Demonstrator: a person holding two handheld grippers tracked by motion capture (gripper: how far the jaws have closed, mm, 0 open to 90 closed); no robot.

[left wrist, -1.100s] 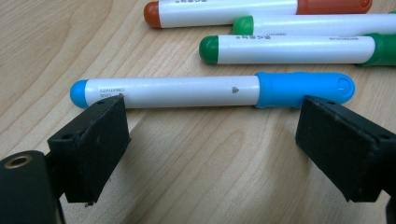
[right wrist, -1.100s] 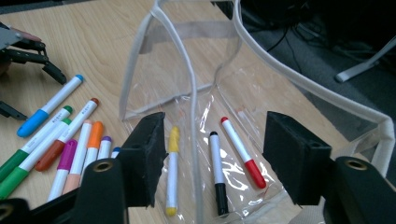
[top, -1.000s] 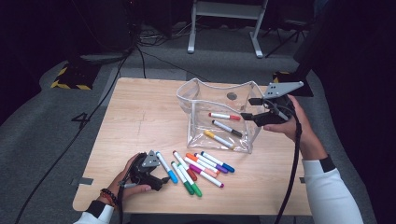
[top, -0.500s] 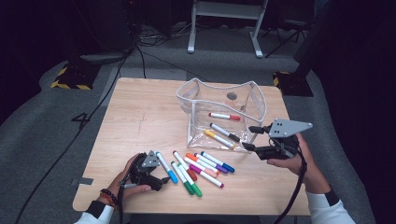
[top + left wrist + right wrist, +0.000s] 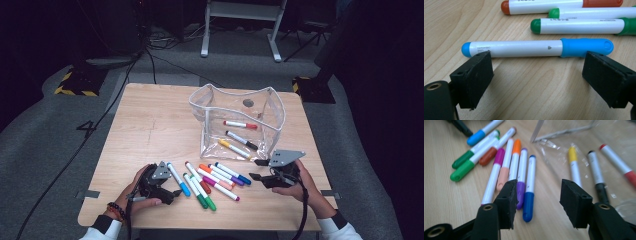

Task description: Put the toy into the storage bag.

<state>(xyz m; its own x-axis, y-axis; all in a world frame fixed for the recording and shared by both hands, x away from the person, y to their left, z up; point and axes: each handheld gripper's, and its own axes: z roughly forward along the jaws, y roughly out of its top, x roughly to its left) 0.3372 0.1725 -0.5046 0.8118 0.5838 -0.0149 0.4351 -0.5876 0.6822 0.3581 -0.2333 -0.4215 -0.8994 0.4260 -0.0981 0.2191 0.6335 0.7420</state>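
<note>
Fingers [image 5: 574, 205] of the right gripper [image 5: 261, 170] stand apart with nothing between them, having just been closing, low over the table [image 5: 150, 125] at the right end of the marker row, nearest the dark blue marker [image 5: 529, 187] and the purple marker [image 5: 521, 182], both white-barrelled with coloured caps. Beyond them lies the clear pouch [image 5: 240, 117] holding a yellow, a black and a red marker. Spread wide, the left gripper [image 5: 165, 192] rests just short of the light blue marker [image 5: 536, 48], which lies flat on the wood.
</note>
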